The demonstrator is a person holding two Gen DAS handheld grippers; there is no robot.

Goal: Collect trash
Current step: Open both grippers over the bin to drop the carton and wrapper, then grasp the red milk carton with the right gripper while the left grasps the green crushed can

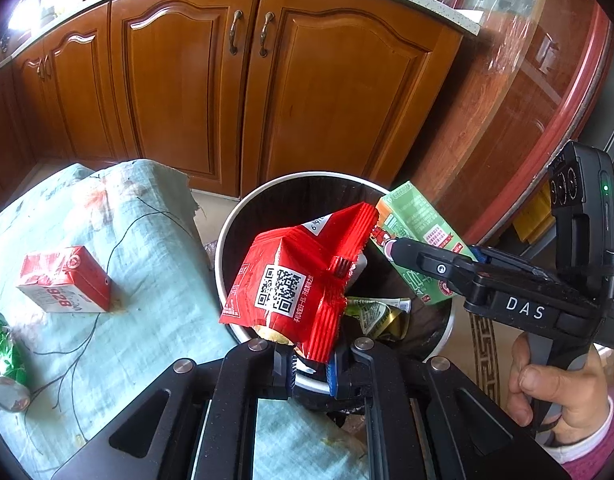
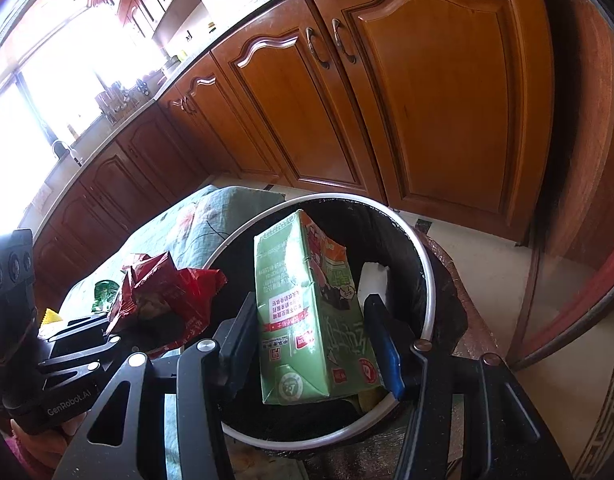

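Observation:
My left gripper (image 1: 307, 364) is shut on a red snack wrapper (image 1: 295, 280) with a QR code and holds it over the round trash bin (image 1: 243, 208). My right gripper (image 2: 311, 320) is shut on a green drink carton (image 2: 307, 320) and holds it over the same bin (image 2: 427, 280). The carton also shows in the left wrist view (image 1: 419, 224), and the wrapper in the right wrist view (image 2: 163, 296). A red and white carton (image 1: 67, 280) and a green can (image 1: 3, 356) lie on the table's pale green cloth (image 1: 147, 220).
Crumpled wrappers (image 1: 379, 316) lie inside the dark-lined bin. Wooden kitchen cabinets (image 1: 267, 88) stand behind it. A glass-topped red-rimmed table (image 1: 547, 80) is at the right. A white scrap (image 2: 373, 276) sits in the bin.

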